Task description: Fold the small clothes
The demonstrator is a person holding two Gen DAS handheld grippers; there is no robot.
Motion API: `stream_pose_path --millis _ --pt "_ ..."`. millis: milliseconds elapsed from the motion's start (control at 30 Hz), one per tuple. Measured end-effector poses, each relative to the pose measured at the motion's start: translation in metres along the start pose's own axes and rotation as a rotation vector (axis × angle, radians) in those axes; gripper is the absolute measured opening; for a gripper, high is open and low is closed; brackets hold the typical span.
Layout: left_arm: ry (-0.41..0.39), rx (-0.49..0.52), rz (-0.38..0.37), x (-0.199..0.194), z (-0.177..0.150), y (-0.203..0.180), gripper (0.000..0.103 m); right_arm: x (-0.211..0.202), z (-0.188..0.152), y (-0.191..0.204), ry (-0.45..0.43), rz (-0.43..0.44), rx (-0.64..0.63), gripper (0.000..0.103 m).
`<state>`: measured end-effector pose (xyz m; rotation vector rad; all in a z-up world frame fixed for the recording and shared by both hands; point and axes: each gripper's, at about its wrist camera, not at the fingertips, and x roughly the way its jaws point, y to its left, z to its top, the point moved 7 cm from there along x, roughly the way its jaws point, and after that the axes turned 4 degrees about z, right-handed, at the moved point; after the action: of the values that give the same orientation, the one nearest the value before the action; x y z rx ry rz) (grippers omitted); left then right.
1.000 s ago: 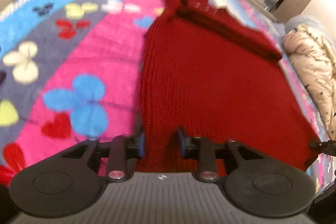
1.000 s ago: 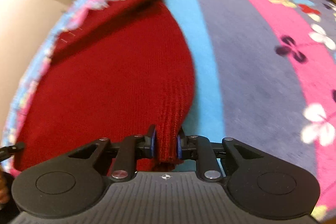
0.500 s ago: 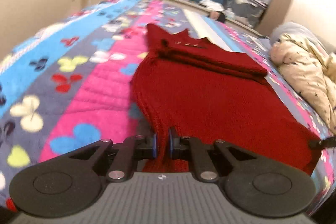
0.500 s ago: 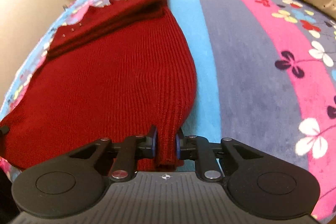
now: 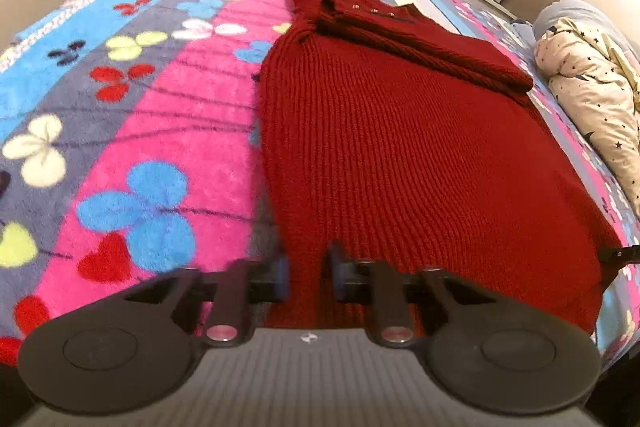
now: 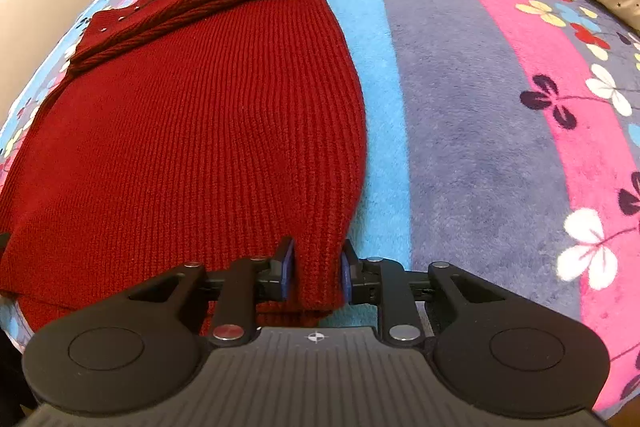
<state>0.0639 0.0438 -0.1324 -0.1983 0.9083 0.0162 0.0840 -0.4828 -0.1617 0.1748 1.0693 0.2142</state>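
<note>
Two tongs clamped on red knit sweater hem: my left gripper at its left corner, right gripper at its right. Sweater lies flat on striped blanket.

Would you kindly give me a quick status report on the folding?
Left gripper and right gripper each shut on near hem corners of red ribbed knit sweater. Sweater flat on flowered fleece blanket, sleeves folded across the top. Nothing in the way.

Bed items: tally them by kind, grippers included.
Red knit sweater: 1
Flower-print blanket: 1
Beige star-print quilt: 1
Grippers: 2, left gripper and right gripper, each shut on the sweater's near hem
Total: 5
</note>
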Motion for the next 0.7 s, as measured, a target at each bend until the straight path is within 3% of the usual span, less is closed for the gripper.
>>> stream_pose_path --millis 167,367,533,700 --pt "-0.078 0.021 -0.019 -0.016 0.009 -0.007 0.011 -0.021 0.004 0.009 -0.087 0.033 -0.032 0.017" --pt "-0.185 0.021 -0.106 -0.06 0.026 -0.015 0.01 -0.08 0.016 0.014 -0.243 0.158 0.033 0.014" --pt "-0.238 0.026 -0.251 -0.122 0.034 -0.022 0.009 -0.141 0.002 0.031 -0.335 0.246 -0.019 0.013" --pt "-0.253 0.018 -0.388 -0.191 0.031 -0.005 0.009 -0.218 -0.033 0.028 -0.414 0.411 -0.016 0.012"
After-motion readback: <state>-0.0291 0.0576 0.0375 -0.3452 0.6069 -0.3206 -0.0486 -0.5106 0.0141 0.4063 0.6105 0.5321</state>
